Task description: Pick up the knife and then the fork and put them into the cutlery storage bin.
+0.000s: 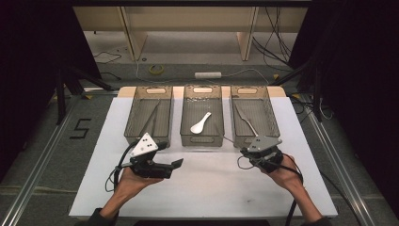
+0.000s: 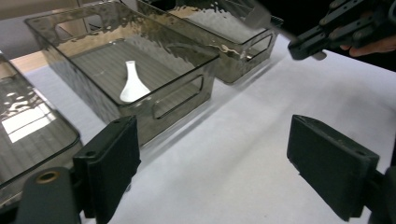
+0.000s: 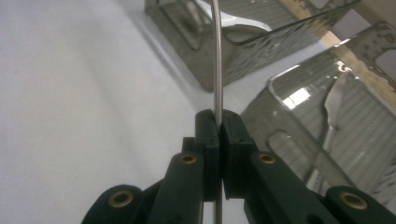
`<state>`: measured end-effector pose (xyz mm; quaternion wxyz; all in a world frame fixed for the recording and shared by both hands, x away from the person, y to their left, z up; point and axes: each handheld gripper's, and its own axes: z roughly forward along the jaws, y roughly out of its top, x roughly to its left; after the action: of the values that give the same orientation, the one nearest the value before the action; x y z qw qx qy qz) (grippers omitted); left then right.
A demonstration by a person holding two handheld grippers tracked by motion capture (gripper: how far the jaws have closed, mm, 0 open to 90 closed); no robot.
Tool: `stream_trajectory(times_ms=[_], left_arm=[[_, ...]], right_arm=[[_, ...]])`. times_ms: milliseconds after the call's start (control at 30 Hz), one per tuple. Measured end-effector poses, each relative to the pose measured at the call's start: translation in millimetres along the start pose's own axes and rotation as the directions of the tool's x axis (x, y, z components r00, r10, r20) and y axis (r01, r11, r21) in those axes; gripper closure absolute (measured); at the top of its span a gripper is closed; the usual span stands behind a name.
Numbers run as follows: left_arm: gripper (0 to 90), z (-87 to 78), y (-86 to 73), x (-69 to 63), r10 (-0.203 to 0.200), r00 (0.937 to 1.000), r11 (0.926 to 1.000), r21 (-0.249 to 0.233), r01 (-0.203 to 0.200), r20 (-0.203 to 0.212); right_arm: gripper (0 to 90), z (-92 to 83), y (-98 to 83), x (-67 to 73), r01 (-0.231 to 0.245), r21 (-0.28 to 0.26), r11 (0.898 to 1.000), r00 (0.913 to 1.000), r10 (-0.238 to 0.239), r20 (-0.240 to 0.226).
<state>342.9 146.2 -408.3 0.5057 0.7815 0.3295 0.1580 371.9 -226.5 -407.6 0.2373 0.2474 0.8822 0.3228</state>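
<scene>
My right gripper (image 1: 245,151) (image 3: 218,122) is shut on a thin metal utensil (image 3: 216,56), seen edge-on and running up from between the pressed jaws. Its flat end (image 2: 261,18) hangs over the near rim of the right bin (image 1: 272,110). My left gripper (image 1: 176,164) (image 2: 212,158) stands open above the white mat (image 1: 207,183) with nothing between its jaws, just in front of the middle bin (image 1: 201,143). A white spoon (image 1: 201,123) (image 2: 132,86) lies in that middle bin. In the left gripper view, the right gripper (image 2: 306,44) is at the upper right.
Three clear smoky bins stand side by side at the back of the mat. The left bin (image 1: 133,129) holds thin dark sticks (image 1: 151,117). In the right bin lies a metal utensil (image 1: 247,120) (image 3: 334,100). Floor and cables lie beyond the table.
</scene>
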Motion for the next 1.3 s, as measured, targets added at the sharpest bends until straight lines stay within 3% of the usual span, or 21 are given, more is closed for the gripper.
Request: stream_trajectory(times_ms=[267, 467, 500, 633, 700, 733, 767, 800, 867, 933, 1000, 1033, 1100, 1300], left_arm=[[15.6, -6.4, -11.6, 15.4, -0.027, 0.9986, 0.9996, -0.007, 0.027, -0.046], [15.4, -12.6, -16.2, 20.1, -0.045, 0.9966, 0.9988, -0.022, 0.043, -0.069], [15.4, -13.5, -16.7, 20.2, -0.044, 0.9966, 0.9988, -0.025, 0.042, -0.07], [15.4, -16.2, -18.1, 20.0, -0.046, 0.9962, 0.9982, -0.042, 0.043, -0.074], [15.3, -16.7, -18.9, 20.1, -0.047, 0.9961, 0.9981, -0.043, 0.044, -0.075], [15.2, -17.1, -19.2, 20.1, -0.045, 0.9957, 0.9982, -0.044, 0.041, -0.081], [15.2, -17.2, -19.5, 20.0, -0.048, 0.9952, 0.9979, -0.047, 0.044, -0.085], [15.2, -17.4, -19.9, 20.0, -0.052, 0.9947, 0.9976, -0.05, 0.048, -0.088], [15.2, -18.2, -20.5, 20.4, -0.053, 0.9944, 0.9975, -0.053, 0.048, -0.092], [15.2, -18.7, -20.9, 20.8, -0.052, 0.9946, 0.9973, -0.057, 0.047, -0.09], [15.2, -19.0, -21.0, 20.8, -0.049, 0.9946, 0.9974, -0.056, 0.044, -0.091], [15.2, -18.9, -21.1, 20.6, -0.051, 0.9944, 0.9973, -0.057, 0.046, -0.092], [15.2, -19.0, -21.3, 20.4, -0.05, 0.9947, 0.9973, -0.059, 0.044, -0.09], [15.1, -18.1, -21.6, 19.6, -0.044, 0.9951, 0.9978, -0.054, 0.04, -0.088]], right_arm=[[87.5, -2.6, 6.5, -29.1, -0.089, -0.014, 0.996, 0.9956, 0.089, 0.029], [87.6, -2.9, 16.9, -54.4, -0.154, -0.021, 0.988, 0.9867, 0.155, 0.051], [87.5, -1.7, 20.8, -63.0, -0.18, -0.019, 0.983, 0.9814, 0.181, 0.063], [87.5, 2.3, 25.9, -76.1, -0.21, -0.013, 0.978, 0.9741, 0.21, 0.084], [87.5, 9.4, 28.7, -87.9, -0.255, -0.004, 0.967, 0.9617, 0.254, 0.102], [87.5, 9.4, 28.7, -87.9, -0.255, -0.004, 0.967, 0.9617, 0.254, 0.102], [87.5, 15.8, 29.1, -94.6, -0.279, 0.01, 0.96, 0.9547, 0.276, 0.11], [87.5, 15.8, 29.1, -94.6, -0.279, 0.01, 0.96, 0.9547, 0.276, 0.11], [87.5, 26.0, 28.6, -102.5, -0.314, 0.035, 0.949, 0.9428, 0.308, 0.129], [87.5, 29.5, 27.8, -105.0, -0.323, 0.044, 0.945, 0.9395, 0.315, 0.134], [87.5, 39.6, 24.2, -111.3, -0.351, 0.067, 0.934, 0.9297, 0.339, 0.143], [87.5, 39.6, 24.2, -111.3, -0.351, 0.067, 0.934, 0.9297, 0.339, 0.143], [87.5, 47.0, 21.0, -114.9, -0.377, 0.088, 0.922, 0.9202, 0.362, 0.15], [87.5, 54.6, 18.6, -118.9, -0.393, 0.11, 0.913, 0.9139, 0.375, 0.155]])
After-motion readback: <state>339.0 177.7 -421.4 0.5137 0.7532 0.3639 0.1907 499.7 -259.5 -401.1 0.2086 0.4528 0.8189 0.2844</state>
